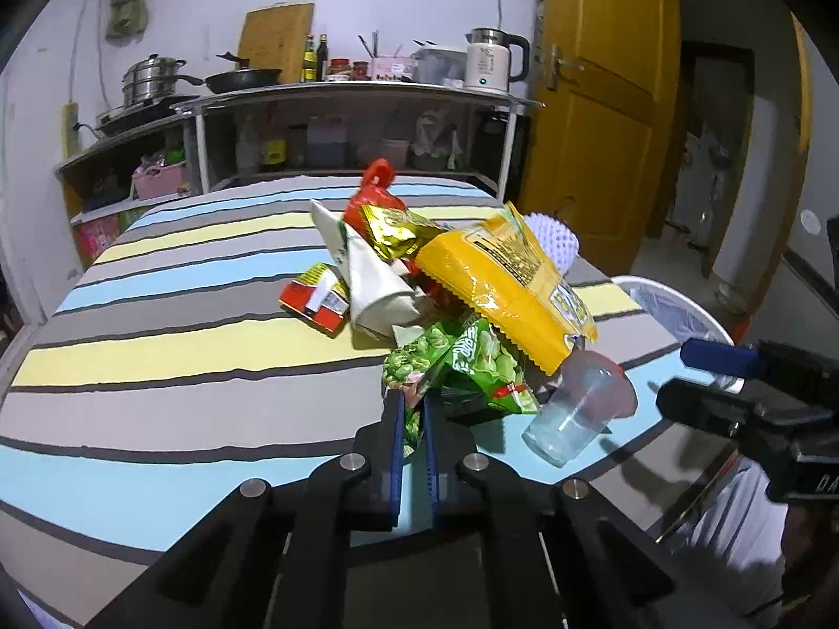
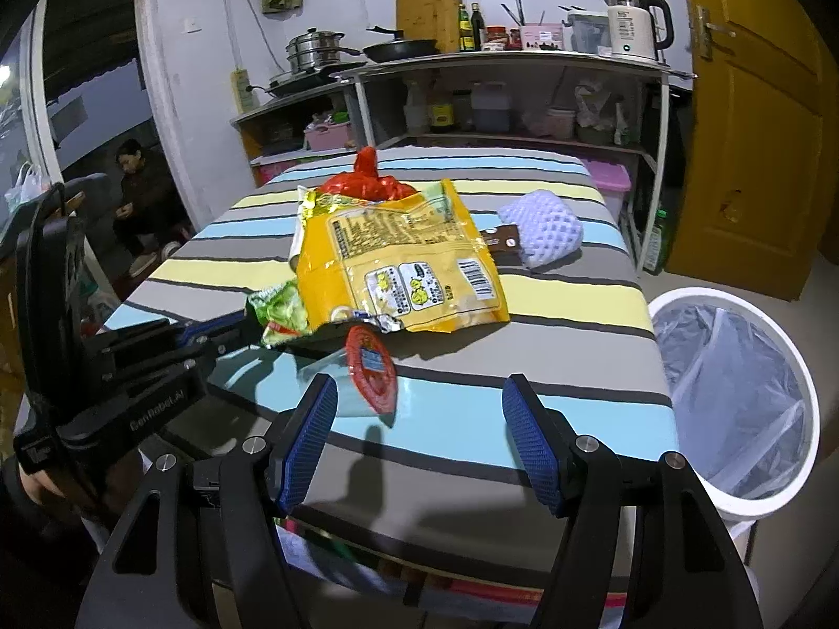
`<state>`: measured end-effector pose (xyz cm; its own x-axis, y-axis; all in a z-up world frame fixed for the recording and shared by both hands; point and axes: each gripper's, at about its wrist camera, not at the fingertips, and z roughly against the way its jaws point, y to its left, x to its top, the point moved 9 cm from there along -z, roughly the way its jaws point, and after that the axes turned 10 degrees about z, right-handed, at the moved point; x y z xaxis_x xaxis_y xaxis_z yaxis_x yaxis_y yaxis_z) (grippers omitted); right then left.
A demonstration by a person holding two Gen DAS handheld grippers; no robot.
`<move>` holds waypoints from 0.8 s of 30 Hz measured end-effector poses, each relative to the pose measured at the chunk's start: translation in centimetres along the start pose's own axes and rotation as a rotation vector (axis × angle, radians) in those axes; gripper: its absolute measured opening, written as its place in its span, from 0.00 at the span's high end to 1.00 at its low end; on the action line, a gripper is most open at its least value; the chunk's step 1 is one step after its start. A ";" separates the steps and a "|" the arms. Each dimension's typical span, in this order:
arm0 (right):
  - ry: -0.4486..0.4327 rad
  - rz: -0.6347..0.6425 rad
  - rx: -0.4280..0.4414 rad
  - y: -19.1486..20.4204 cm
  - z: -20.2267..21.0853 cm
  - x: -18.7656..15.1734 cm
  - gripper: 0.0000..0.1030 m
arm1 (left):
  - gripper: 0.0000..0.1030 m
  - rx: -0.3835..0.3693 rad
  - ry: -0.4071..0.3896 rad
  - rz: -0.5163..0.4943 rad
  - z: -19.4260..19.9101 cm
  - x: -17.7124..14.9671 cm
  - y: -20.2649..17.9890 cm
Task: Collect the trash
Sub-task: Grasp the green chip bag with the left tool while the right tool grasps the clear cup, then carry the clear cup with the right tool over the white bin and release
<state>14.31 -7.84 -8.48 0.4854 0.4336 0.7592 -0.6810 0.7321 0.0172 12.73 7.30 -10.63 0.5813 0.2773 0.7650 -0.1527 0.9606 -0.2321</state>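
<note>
The left gripper (image 1: 413,422) points forward and downward over the striped-cloth desk (image 1: 157,356), its blue-padded fingers (image 1: 397,435) clenched on the near edge of a green crinkled snack packet (image 1: 466,361). Just beyond those fingers lies a yellow glossy snack bag (image 1: 503,283) overlapping the packet, with a clear plastic cup (image 1: 577,414) tipped on its side to their right. The right gripper (image 2: 419,440) tilts down over the desk's near edge, fingers (image 2: 309,440) spread wide with nothing between them; the cup's red-printed lid (image 2: 369,367) lies just ahead of the left one. A white round bin lined with clear plastic (image 2: 734,398) stands right of them, beside the desk.
</note>
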 end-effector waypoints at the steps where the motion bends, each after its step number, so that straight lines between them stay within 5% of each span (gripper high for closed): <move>1: 0.000 0.004 0.004 0.2 0.0 0.0 0.36 | 0.94 0.002 -0.005 0.007 0.2 0.1 0.2; 16: 0.048 0.148 0.018 3.8 -3.9 0.7 0.36 | 0.94 0.056 -0.059 0.074 3.1 1.5 3.8; 18: 0.061 0.155 0.011 3.9 -4.6 0.7 0.42 | 0.94 0.056 -0.058 0.079 3.2 1.5 4.1; 19: 0.069 0.155 0.015 3.9 -4.8 0.6 0.53 | 0.94 0.056 -0.058 0.080 3.2 1.5 4.1; 24: 0.069 0.147 0.021 3.8 -4.8 0.8 0.54 | 0.94 0.055 -0.057 0.086 3.3 1.5 4.3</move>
<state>14.75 -2.24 -10.96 0.4156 0.5710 0.7080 -0.7584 0.6472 -0.0767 10.33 11.93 -8.53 0.5184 0.3575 0.7769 -0.2447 0.9325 -0.2658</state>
